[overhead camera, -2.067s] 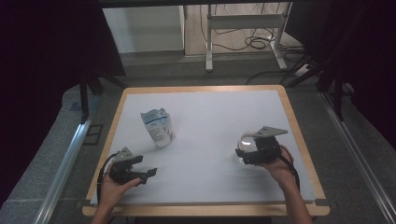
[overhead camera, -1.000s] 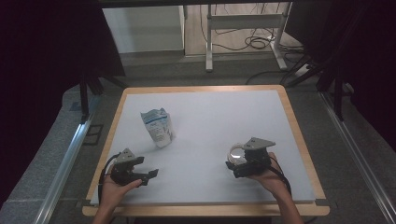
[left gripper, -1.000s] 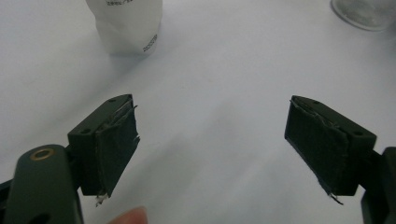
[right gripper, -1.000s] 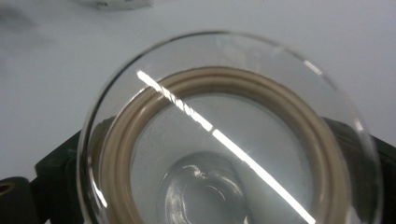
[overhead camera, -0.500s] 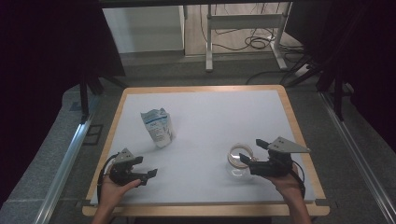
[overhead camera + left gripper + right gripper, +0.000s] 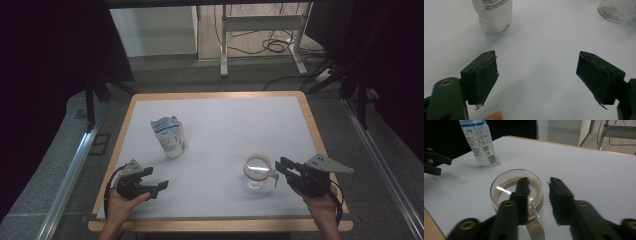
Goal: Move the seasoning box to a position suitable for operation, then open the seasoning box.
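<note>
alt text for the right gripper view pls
Two black fingers of the right gripper reach over a clear round glass jar with a tan rim, nothing between them. The jar sits on a white table; a white and blue pouch stands behind it.

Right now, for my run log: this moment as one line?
left gripper: open, empty | right gripper: fingers just been closing, nothing between | glass jar: on table, unheld | pouch: upright
</note>
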